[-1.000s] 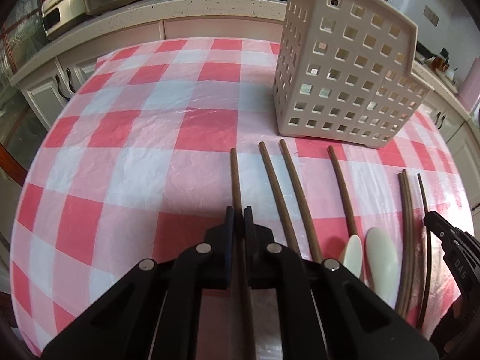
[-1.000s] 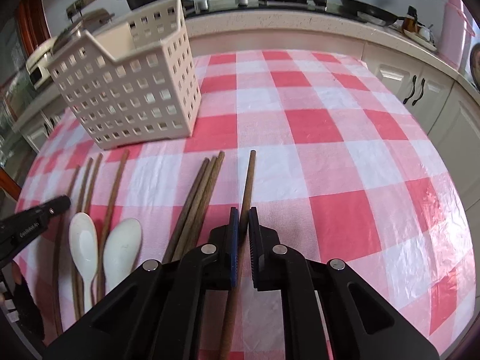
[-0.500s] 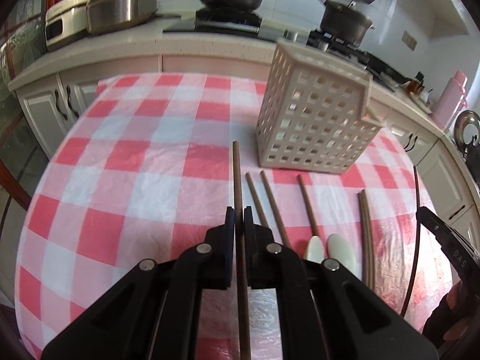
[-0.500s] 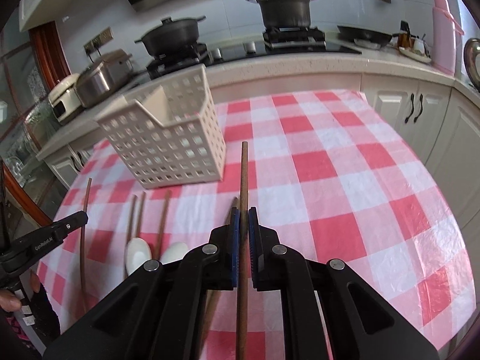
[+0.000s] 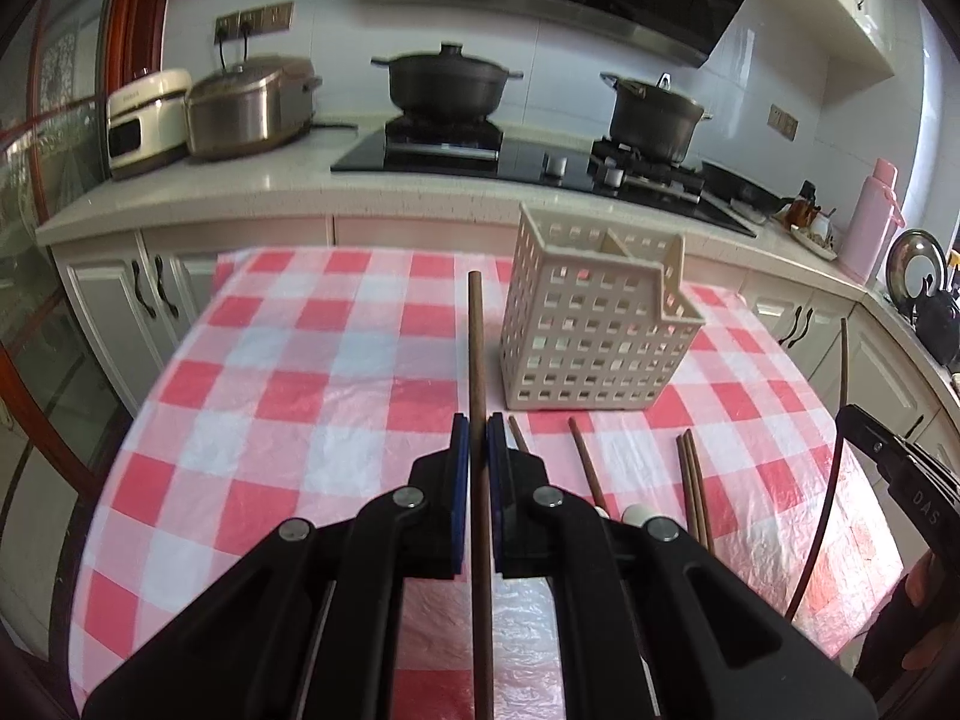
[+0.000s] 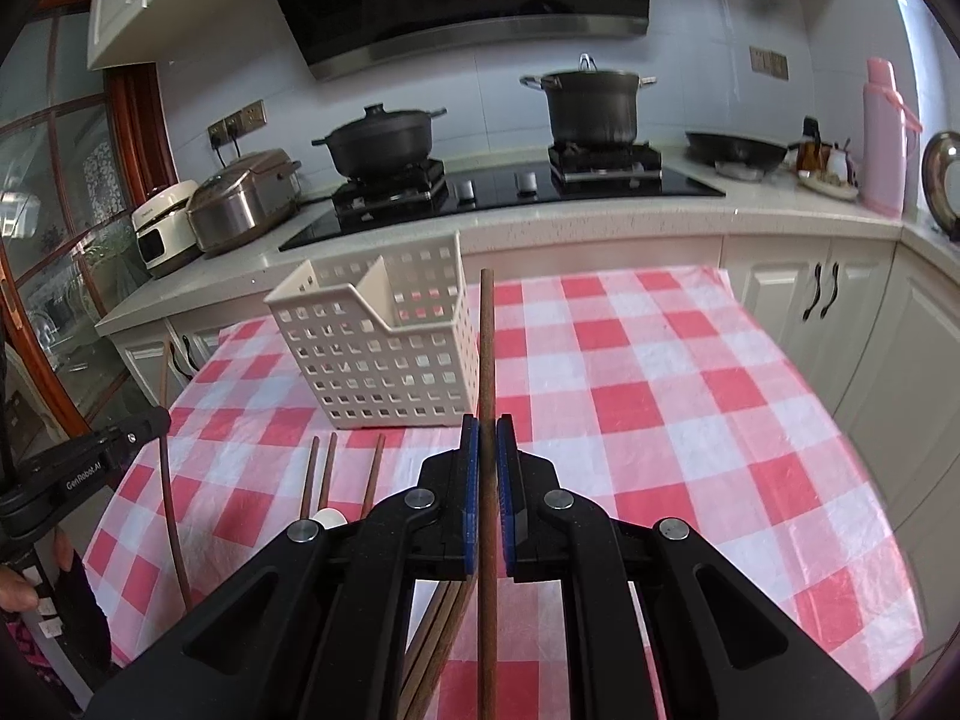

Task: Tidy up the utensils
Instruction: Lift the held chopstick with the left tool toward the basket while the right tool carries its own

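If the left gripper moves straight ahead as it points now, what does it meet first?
Probably the checked tablecloth, just left of the white basket; the chopstick held by the left gripper would touch first. Depth is uncertain.

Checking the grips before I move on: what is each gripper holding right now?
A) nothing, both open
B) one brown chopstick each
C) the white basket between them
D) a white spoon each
B: the left gripper and the right gripper each have their jaws shut on one chopstick.
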`<state>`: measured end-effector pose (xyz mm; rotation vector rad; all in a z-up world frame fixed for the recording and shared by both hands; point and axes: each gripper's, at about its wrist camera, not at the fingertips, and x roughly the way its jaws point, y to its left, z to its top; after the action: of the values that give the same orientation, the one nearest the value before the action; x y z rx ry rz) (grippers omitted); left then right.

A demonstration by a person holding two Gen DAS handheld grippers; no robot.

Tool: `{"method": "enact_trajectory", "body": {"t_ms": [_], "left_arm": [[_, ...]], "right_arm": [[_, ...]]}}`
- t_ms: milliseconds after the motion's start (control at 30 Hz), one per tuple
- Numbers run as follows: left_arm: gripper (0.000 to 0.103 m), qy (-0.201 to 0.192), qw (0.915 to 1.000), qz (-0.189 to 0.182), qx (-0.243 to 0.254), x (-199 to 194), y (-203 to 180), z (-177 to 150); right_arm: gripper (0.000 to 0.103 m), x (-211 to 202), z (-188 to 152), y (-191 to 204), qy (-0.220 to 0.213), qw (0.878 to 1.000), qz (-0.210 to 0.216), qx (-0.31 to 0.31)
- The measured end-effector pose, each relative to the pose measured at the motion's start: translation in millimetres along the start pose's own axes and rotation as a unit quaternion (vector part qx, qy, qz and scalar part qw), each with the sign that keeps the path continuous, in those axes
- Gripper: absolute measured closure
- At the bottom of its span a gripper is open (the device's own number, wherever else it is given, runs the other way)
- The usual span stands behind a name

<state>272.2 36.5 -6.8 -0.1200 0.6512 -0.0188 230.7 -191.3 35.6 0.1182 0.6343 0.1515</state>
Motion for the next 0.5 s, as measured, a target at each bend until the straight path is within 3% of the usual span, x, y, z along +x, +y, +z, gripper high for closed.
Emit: {"method": "enact_trajectory", "body": {"t_ms": [500], "left_arm": [[0.097, -0.096, 0.995, -0.013, 0.024, -48.0, -12.9, -1.6]], "right_arm": [[0.094, -37.3, 3.5, 10.3, -0.063, 0.998, 0.005, -0.01]]}}
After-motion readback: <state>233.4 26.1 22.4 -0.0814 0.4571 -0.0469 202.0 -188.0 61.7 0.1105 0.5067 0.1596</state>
